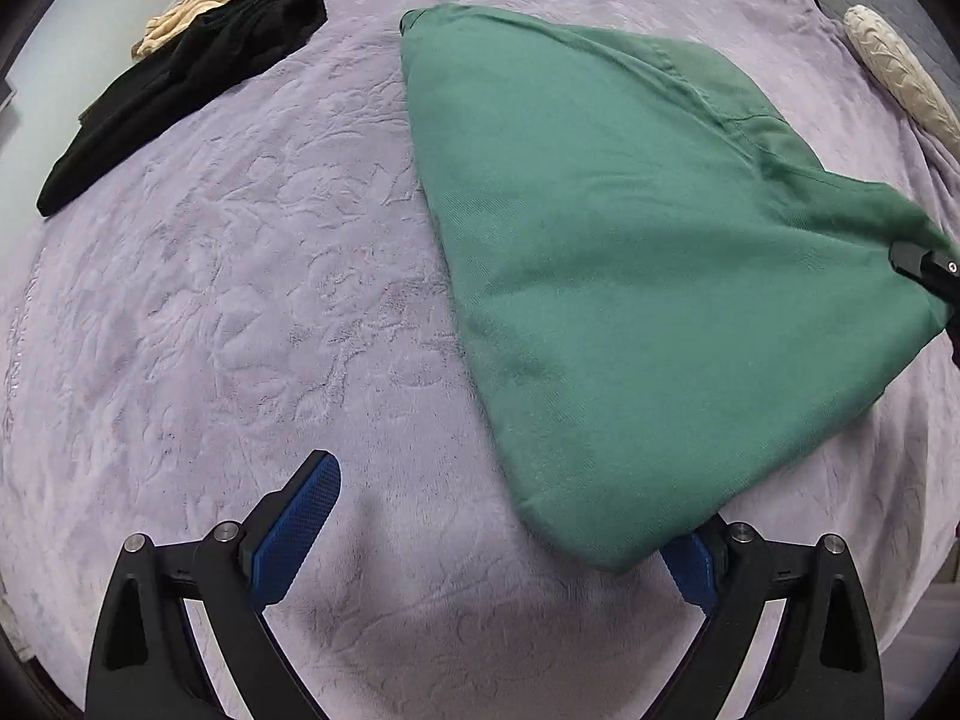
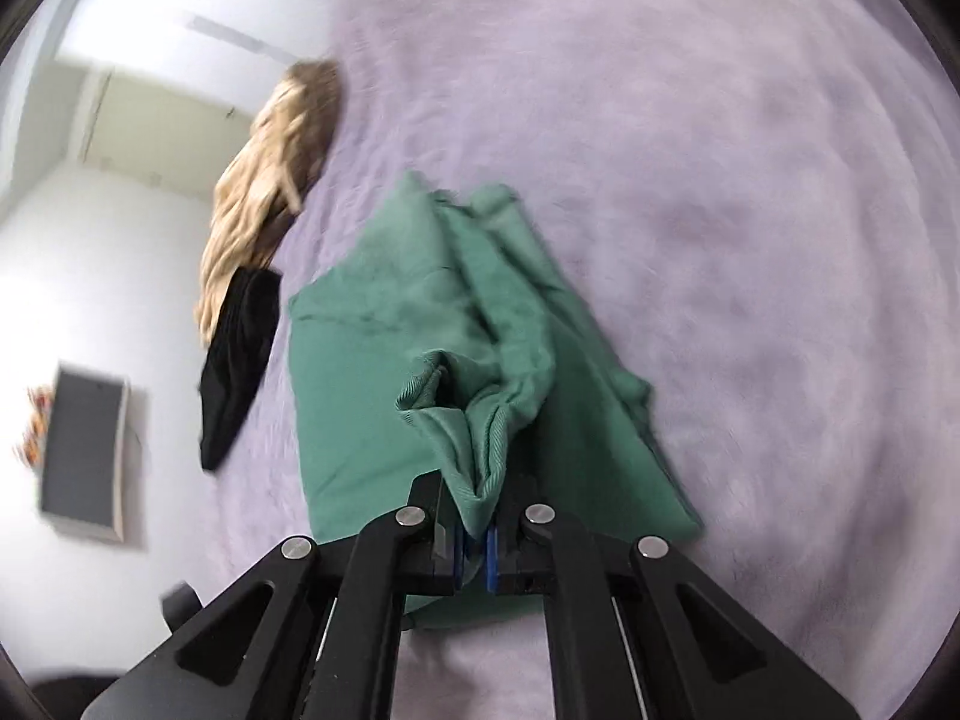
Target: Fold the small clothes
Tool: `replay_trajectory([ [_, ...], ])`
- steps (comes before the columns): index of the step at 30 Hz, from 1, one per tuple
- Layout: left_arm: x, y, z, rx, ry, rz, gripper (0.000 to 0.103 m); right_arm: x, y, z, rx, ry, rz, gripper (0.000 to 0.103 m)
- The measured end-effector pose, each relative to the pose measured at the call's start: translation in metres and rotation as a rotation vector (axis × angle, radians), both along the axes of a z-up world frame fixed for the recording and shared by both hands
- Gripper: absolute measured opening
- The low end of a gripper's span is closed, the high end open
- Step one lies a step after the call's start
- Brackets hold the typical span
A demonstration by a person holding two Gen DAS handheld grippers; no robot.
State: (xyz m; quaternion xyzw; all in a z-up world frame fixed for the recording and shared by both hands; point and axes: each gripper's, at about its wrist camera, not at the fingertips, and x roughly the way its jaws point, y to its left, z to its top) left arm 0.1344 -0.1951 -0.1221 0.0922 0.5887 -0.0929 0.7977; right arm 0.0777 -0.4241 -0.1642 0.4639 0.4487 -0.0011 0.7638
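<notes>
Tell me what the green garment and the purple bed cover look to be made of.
Green garment: seemingly a thick matte cotton knit, like sweatshirt fabric; ribbed hem shows at the right gripper. Purple cover: looks like plush fleece or velvet, with an embossed pattern and slight sheen.

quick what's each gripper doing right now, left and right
Left gripper: jaws open, holding nothing; a corner of the green garment drapes over one finger.
Right gripper: jaws closed on a bunched edge of the green garment.
</notes>
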Motion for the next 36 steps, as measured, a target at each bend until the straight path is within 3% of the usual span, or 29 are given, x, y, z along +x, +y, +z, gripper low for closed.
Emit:
replay_trajectory([
  [4,-0.008,0.007,-0.009,0.032,0.013,-0.03,0.098,-0.037,-0.016,-0.079,0.238,0.152,-0.16,0.005],
  [6,-0.015,0.009,-0.01,0.047,0.033,-0.042,0.098,-0.048,-0.019,-0.094,0.337,0.154,-0.21,0.005],
  [7,-0.02,0.012,-0.009,0.058,0.04,-0.05,0.098,-0.05,-0.021,-0.091,0.334,0.153,-0.206,0.005],
  [11,-0.037,0.039,-0.002,0.087,0.097,-0.051,0.098,-0.048,-0.03,-0.057,0.182,0.166,-0.111,0.016],
  [14,-0.032,0.056,0.014,0.074,0.082,0.007,0.098,-0.03,-0.031,-0.014,-0.007,0.079,-0.01,0.021],
  [16,-0.016,0.059,0.025,0.054,0.038,0.06,0.098,-0.008,-0.026,0.007,-0.082,0.022,0.062,0.055],
  [17,-0.006,0.058,0.029,0.034,0.019,0.08,0.098,0.008,-0.02,0.017,-0.126,-0.005,0.107,0.059],
  [21,0.036,0.043,0.035,-0.021,-0.054,0.133,0.098,0.07,0.004,0.021,-0.222,-0.028,0.269,0.055],
  [23,0.054,0.033,0.035,-0.035,-0.088,0.138,0.098,0.09,0.01,0.01,-0.229,0.009,0.315,0.045],
  [24,0.065,0.031,0.033,-0.038,-0.094,0.137,0.098,0.098,0.01,0.003,-0.226,0.031,0.33,0.021],
  [25,0.068,0.027,0.032,-0.044,-0.098,0.135,0.098,0.105,0.01,-0.004,-0.235,0.052,0.338,0.006],
  [28,0.069,0.018,0.019,-0.036,-0.079,0.124,0.098,0.109,0.0,-0.023,-0.266,0.101,0.324,0.002],
  [31,0.06,0.014,-0.001,-0.032,-0.046,0.101,0.098,0.107,-0.013,-0.046,-0.2,0.138,0.291,0.001],
  [36,0.045,0.016,-0.001,-0.017,-0.021,0.092,0.098,0.095,-0.014,-0.038,-0.198,0.115,0.278,0.002],
])
